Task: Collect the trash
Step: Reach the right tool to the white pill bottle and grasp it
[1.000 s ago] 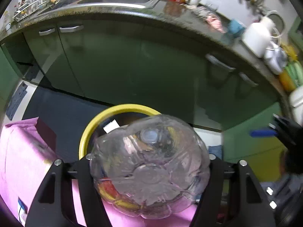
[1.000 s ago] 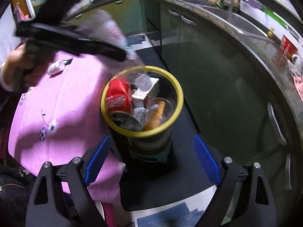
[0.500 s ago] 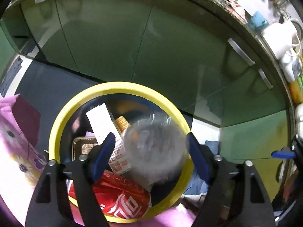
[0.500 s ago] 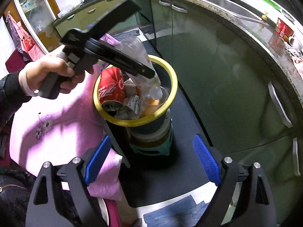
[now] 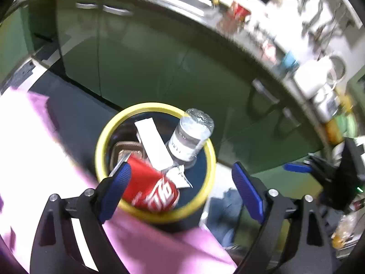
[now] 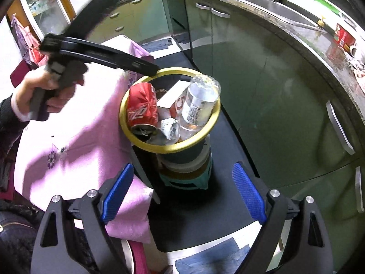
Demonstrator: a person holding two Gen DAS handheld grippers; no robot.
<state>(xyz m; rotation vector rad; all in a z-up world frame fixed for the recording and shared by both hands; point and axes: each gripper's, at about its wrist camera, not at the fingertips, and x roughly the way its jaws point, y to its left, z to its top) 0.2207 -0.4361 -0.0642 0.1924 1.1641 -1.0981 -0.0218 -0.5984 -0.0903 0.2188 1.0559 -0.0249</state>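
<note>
We see the yellow-rimmed bin (image 6: 200, 140) holding a clear bottle (image 6: 198, 105), red can (image 6: 142, 106) and paper; left gripper (image 5: 180, 187) jaws, just opening, stand released above it, right gripper (image 6: 181, 189) jaws released too.

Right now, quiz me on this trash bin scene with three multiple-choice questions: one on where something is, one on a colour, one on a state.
1. Where is the clear plastic bottle?
A. on the pink cloth
B. in the bin, base sticking up past the rim
C. on the counter

2. What colour is the bin's rim?
A. yellow
B. blue
C. red

3. How is the left hand-held gripper?
A. shut on the bottle
B. shut on the red can
C. open, nothing between its pads

Answers: B, the bottle stands among the trash beside the red can. A, a yellow ring tops the bin. C, its blue pads stand wide apart above the bin, having just opened.
</note>
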